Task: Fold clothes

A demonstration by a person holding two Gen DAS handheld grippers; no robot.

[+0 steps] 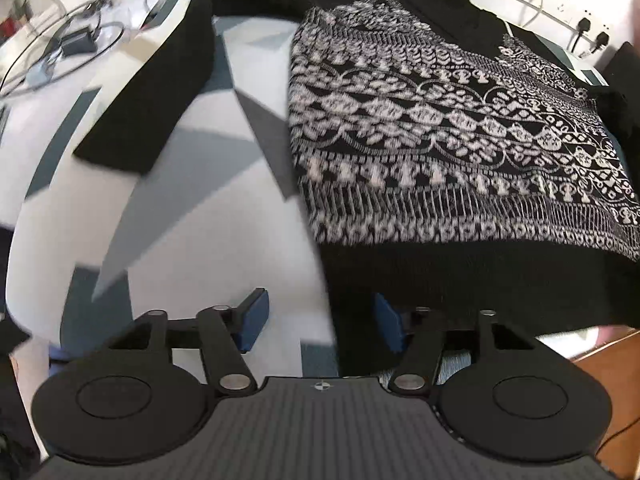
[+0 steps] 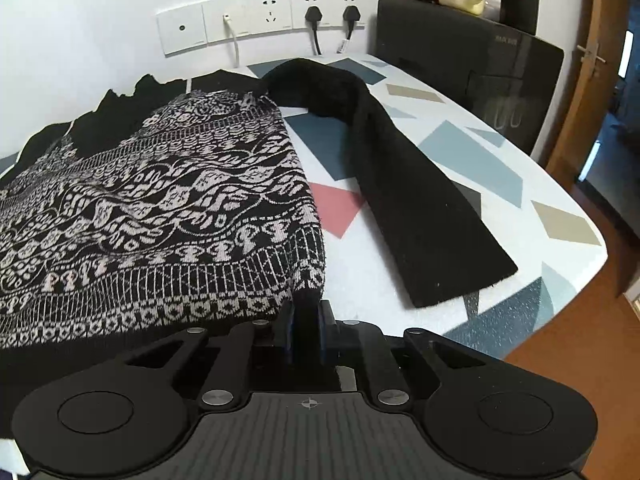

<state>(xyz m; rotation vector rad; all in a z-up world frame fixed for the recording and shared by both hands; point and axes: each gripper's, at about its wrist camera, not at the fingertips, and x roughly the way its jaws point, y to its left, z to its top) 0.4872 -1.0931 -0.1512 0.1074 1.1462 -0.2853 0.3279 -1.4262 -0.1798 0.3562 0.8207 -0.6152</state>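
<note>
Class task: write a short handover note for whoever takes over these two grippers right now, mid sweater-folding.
Left gripper: open, at the sweater's black hem, gripping nothing.
Right gripper: shut on the hem corner.
Sweater lies flat on the patterned table, both sleeves spread outward: left sleeve, right sleeve.
Done: no fold visible yet.
Left: close the left gripper on the hem, fold sleeves in, then fold the body.

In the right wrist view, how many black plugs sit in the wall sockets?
2. One black plug sits in the second socket from the right, the other plug in the rightmost socket. A white cable hangs from the panel further left.
</note>
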